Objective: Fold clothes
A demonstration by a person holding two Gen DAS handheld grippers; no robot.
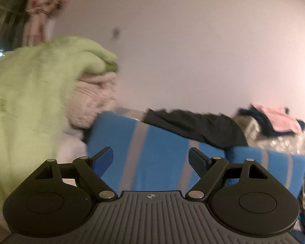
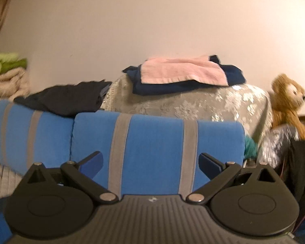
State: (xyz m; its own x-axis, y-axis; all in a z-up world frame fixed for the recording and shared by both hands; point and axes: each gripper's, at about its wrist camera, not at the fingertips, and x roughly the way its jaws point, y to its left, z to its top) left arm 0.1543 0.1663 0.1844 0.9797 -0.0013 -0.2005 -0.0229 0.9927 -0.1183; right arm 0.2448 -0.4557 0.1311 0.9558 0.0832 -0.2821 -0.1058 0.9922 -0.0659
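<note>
— Where does the folding stand?
— Both the left hand-held gripper (image 1: 150,160) and right hand-held gripper (image 2: 150,162) hang spread and empty before blue striped cushions (image 2: 156,140); a black garment (image 2: 65,99) lies crumpled on top.
— The risk?
— Reaching past it likely topples the folded pink towel (image 2: 183,72) and navy garment (image 2: 232,75) stacked on the silver cushion (image 2: 193,105) beside it.

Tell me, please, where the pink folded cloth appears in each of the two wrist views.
Left wrist view: pink folded cloth lies far right, small, on dark blue clothes.
Right wrist view: pink folded cloth sits upper centre, on the same dark blue clothes.
Shared landmark: the black garment behind the blue striped cushions.
</note>
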